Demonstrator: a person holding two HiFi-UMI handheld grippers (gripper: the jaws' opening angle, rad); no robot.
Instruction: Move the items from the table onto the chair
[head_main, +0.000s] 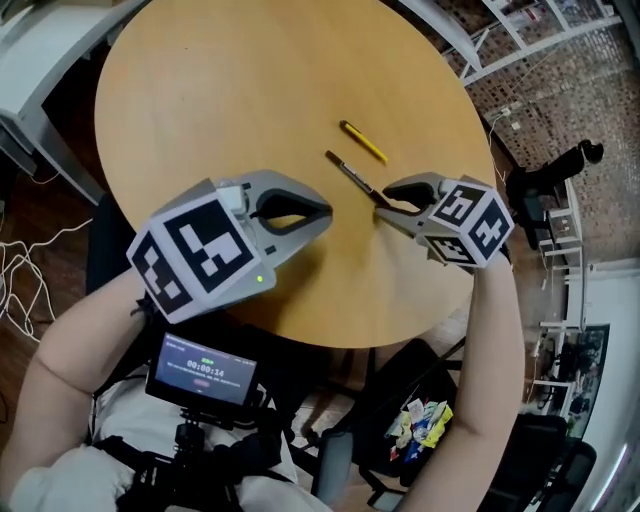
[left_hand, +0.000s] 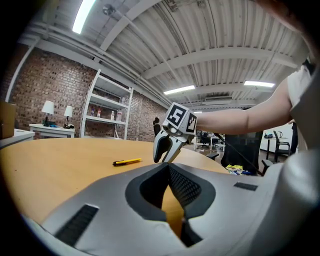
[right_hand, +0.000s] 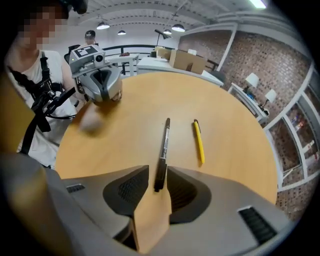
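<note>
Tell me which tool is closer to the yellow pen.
Right. The right tool straddles the black marker beside the yellow pen; the left tool sits farther off, across that marker.

on the round table (head_main: 250, 80) a marker (head_main: 352, 176) lies near the right edge, its near end between the jaws of the right gripper (head_main: 383, 198). a pen (head_main: 364, 141) lies just beyond the marker and to its right, roughly parallel, the two apart. the left gripper (head_main: 325, 213) is over the table left of the marker, its tip toward the right gripper. below the table's near edge, to the right, stands a chair (head_main: 385, 400) with wrappers (head_main: 420, 422) on its seat.
</note>
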